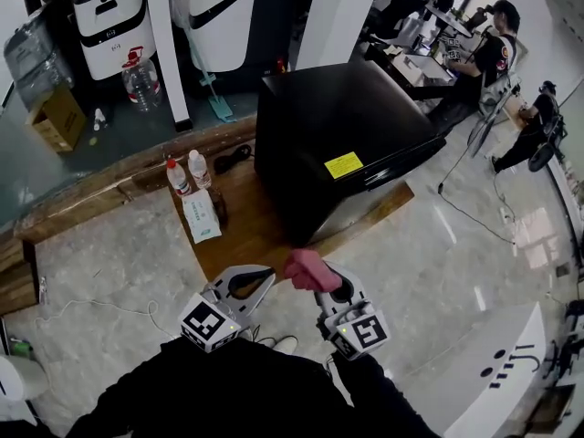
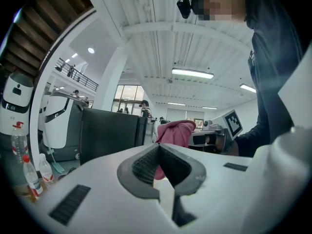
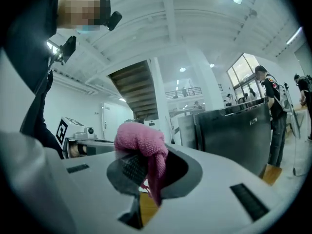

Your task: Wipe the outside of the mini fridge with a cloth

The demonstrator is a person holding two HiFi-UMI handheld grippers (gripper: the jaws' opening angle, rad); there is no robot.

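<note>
Marble floor (image 1: pixel 438 245) surrounds a wooden platform (image 1: pixel 245 231) bearing the black mini fridge (image 1: pixel 338 135), well ahead of the right gripper (image 1: pixel 317 281), which pinches a bunched pink cloth (image 1: pixel 306 266) ready for wiping, while the left gripper (image 1: pixel 270 275) idles beside it, jaws together and empty.

1. The pink knitted cloth (image 3: pixel 141 143) is clamped in the jaws of the right gripper (image 3: pixel 146 168). Its tail drops between them and out of my sight. In the head view it covers their tips.
2. In the left gripper view, a pink sliver shows between the jaws of the left gripper (image 2: pixel 159 163). I cannot tell whether they pinch it.
3. That gripper's white body hides the base of the black box-shaped mini fridge (image 2: pixel 109 133).
4. The print on the fridge's yellow rectangular label (image 1: pixel 343 164) is too small for me to read.
5. So are the labels on the two small clear plastic bottles (image 1: pixel 197 170).
</note>
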